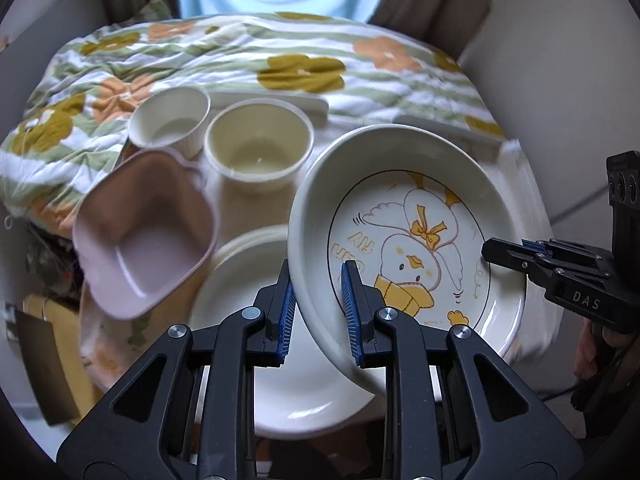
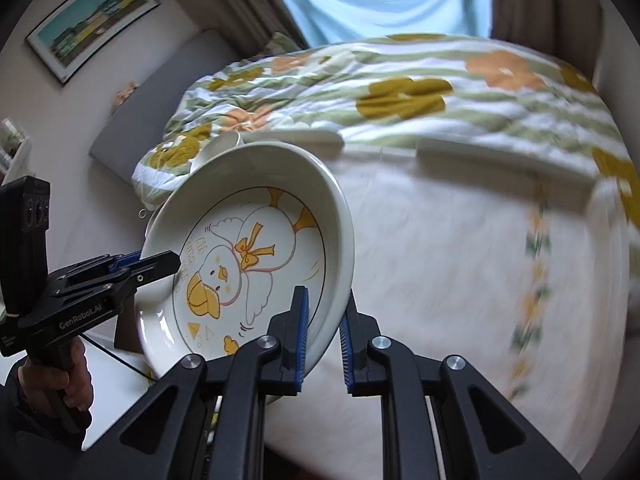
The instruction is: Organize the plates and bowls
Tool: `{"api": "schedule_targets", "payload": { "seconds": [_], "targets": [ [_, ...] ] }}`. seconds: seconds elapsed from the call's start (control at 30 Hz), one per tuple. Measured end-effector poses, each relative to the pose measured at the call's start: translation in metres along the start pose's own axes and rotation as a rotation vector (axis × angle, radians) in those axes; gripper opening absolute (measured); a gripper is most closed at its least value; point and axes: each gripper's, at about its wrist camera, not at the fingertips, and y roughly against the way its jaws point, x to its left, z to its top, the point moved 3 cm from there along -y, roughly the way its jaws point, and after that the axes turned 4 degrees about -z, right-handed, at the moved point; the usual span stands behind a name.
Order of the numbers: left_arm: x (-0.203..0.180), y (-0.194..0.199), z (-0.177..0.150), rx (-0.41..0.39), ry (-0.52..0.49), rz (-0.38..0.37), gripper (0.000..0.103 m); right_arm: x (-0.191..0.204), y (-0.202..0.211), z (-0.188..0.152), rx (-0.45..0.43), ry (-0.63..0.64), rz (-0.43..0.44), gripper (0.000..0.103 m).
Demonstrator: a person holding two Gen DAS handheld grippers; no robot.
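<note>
Above the table (image 2: 460,280), both grippers pinch the duck plate (image 1: 404,236) by opposite rims, holding it tilted in the air. Left gripper (image 1: 318,306) has its jaws narrowed onto the near-left rim, one blue pad (image 1: 350,308) inside the plate, the other outside. Right gripper (image 2: 324,334) clamps the opposite rim the same way. Below the duck plate lies a white plate (image 1: 256,280); beyond it stand a pink bowl (image 1: 144,232) and two cream bowls (image 1: 259,146), close together, before a floral quilt (image 1: 304,68).
</note>
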Motion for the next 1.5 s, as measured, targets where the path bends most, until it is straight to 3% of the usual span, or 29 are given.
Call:
{"api": "schedule_targets", "payload": {
  "seconds": [0.2,0.43,0.7,1.5],
  "targets": [
    [0.036,-0.002,-0.037,0.06,-0.042,-0.026,0.02,0.03,-0.017,-0.039,0.026,-0.101,-0.029,0.013],
    [0.061,-0.025,-0.065,0.103,-0.033,-0.047,0.02,0.049,-0.035,-0.054,0.045,-0.07,-0.129,0.013],
    [0.073,-0.043,-0.064,0.105,-0.034,-0.016,0.02,0.058,-0.048,-0.057,0.051,-0.055,-0.153,0.013],
    [0.041,-0.054,-0.064,0.056,-0.297,0.352,0.02,0.066,-0.064,-0.056,0.065,0.022,-0.191,0.013]
  ]
}}
